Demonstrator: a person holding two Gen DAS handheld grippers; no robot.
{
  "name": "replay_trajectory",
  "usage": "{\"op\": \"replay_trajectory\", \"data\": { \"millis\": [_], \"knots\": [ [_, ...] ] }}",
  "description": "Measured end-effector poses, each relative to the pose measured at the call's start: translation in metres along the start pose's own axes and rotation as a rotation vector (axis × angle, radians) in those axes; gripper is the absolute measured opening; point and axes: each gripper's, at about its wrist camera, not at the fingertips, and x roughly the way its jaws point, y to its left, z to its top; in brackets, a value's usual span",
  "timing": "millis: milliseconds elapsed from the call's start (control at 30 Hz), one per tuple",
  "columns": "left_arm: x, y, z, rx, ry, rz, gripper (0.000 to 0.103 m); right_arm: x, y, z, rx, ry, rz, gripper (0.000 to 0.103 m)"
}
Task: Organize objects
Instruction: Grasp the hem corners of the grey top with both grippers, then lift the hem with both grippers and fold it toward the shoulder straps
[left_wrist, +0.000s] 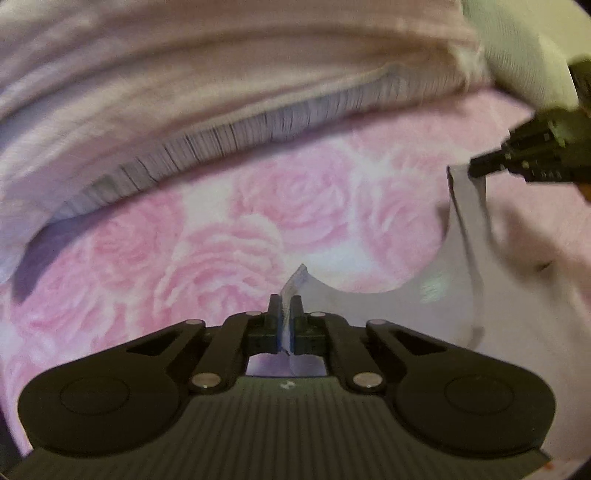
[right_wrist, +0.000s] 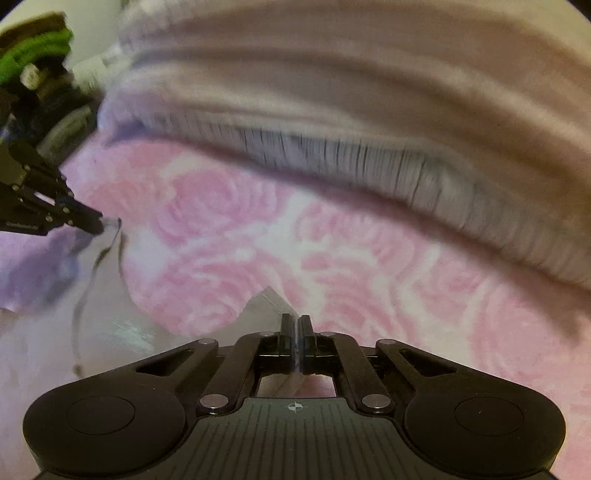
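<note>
My left claw: clenched on one corner of the white garment. My right claw: clenched on another corner. Garment hangs between them above the rose-print bedcover. Advice: keep both pinches firm, tension even.

Pale garment, corners pinched, above rose-print bedding

Dim, pinkish light; motion blur smears both fisheye views, edges curved and dark-cornered.

left gripper jaws pinch a white garment over rose-print bedding.
</note>
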Motion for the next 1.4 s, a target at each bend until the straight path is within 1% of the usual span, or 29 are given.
{"op": "replay_trajectory", "data": {
  "millis": [67,133,167,233,300,400,500,533,567,600,633,667,700,733,767,800,833,900,933,967,1000,1067,1100,1200,1267,1300,1333,1367,1400],
  "knots": [
    [-0.039,-0.014,-0.012,-0.004,-0.06,-0.003,0.001,-0.039,0.011,-0.006,-0.007,-0.075,-0.013,0.0],
    [-0.076,-0.033,-0.03,0.009,-0.092,0.002,0.001,-0.083,0.025,-0.02,-0.02,-0.146,-0.021,0.0],
    [-0.094,-0.045,-0.041,0.007,-0.102,-0.006,0.001,-0.102,0.034,-0.027,-0.03,-0.167,-0.028,0.0],
    [-0.124,-0.069,-0.065,-0.008,-0.101,-0.016,0.001,-0.139,0.054,-0.046,-0.062,-0.189,-0.034,0.0],
    [-0.149,-0.099,-0.095,-0.027,-0.084,-0.045,0.001,-0.172,0.08,-0.07,-0.103,-0.188,-0.03,0.0],
    [-0.167,-0.137,-0.14,-0.094,-0.01,-0.098,0.002,-0.211,0.126,-0.112,-0.174,-0.115,-0.014,0.0],
    [-0.169,-0.169,-0.187,-0.187,0.075,-0.104,0.003,-0.225,0.169,-0.158,-0.217,0.004,0.021,0.0],
    [-0.166,-0.178,-0.203,-0.24,0.116,-0.108,0.005,-0.224,0.182,-0.175,-0.233,0.058,0.024,0.0],
    [-0.166,-0.185,-0.216,-0.273,0.136,-0.107,0.007,-0.219,0.192,-0.19,-0.249,0.123,0.025,0.0],
    [-0.165,-0.191,-0.228,-0.297,0.157,-0.1,0.012,-0.212,0.203,-0.206,-0.265,0.204,0.009,0.0],
    [-0.165,-0.198,-0.238,-0.314,0.185,-0.097,0.015,-0.206,0.212,-0.221,-0.273,0.274,-0.007,0.0],
    [-0.166,-0.204,-0.247,-0.327,0.209,-0.096,0.016,-0.2,0.216,-0.233,-0.268,0.333,-0.024,0.002],
    [-0.169,-0.207,-0.252,-0.338,0.215,-0.1,0.017,-0.195,0.218,-0.242,-0.245,0.377,-0.045,0.009],
    [-0.171,-0.208,-0.256,-0.362,0.213,-0.104,0.02,-0.194,0.217,-0.246,-0.189,0.402,-0.056,0.019],
    [-0.174,-0.206,-0.258,-0.411,0.202,-0.106,0.02,-0.196,0.21,-0.247,-0.071,0.393,-0.057,0.023],
    [-0.175,-0.201,-0.26,-0.478,0.184,-0.108,0.02,-0.198,0.201,-0.246,0.049,0.371,-0.049,0.032],
    [-0.176,-0.194,-0.263,-0.568,0.16,-0.114,0.02,-0.201,0.187,-0.245,0.22,0.34,-0.034,0.035],
    [-0.172,-0.177,-0.269,-0.78,0.108,-0.124,0.021,-0.204,0.158,-0.253,0.607,0.261,0.023,0.035],
    [-0.169,-0.17,-0.272,-0.86,0.093,-0.13,0.021,-0.203,0.146,-0.26,0.775,0.223,0.061,0.035],
    [-0.165,-0.163,-0.275,-0.949,0.076,-0.137,0.021,-0.201,0.138,-0.268,0.907,0.191,0.091,0.035],
    [-0.161,-0.159,-0.278,-1.016,0.06,-0.144,0.021,-0.196,0.132,-0.277,1.03,0.167,0.112,0.035],
    [-0.155,-0.155,-0.282,-1.099,0.035,-0.146,0.022,-0.185,0.128,-0.291,1.173,0.145,0.144,0.035],
    [-0.151,-0.154,-0.285,-1.124,0.028,-0.148,0.023,-0.18,0.129,-0.295,1.22,0.136,0.146,0.035],
    [-0.14,-0.154,-0.292,-1.205,0.012,-0.153,0.023,-0.169,0.129,-0.303,1.301,0.103,0.139,0.035],
    [-0.136,-0.153,-0.294,-1.225,-0.003,-0.159,0.022,-0.164,0.123,-0.304,1.346,0.07,0.14,0.035],
    [-0.136,-0.154,-0.294,-1.229,-0.008,-0.157,0.012,-0.162,0.122,-0.302,1.363,0.049,0.144,0.034],
    [-0.134,-0.155,-0.293,-1.231,-0.013,-0.16,0.0,-0.163,0.114,-0.307,1.372,0.026,0.154,0.02],
    [-0.132,-0.156,-0.293,-1.238,-0.011,-0.167,0.0,-0.161,0.114,-0.306,1.363,0.001,0.161,0.003],
    [-0.132,-0.158,-0.294,-1.248,-0.012,-0.169,0.0,-0.161,0.116,-0.304,1.346,0.007,0.16,0.0]
  ]
}}
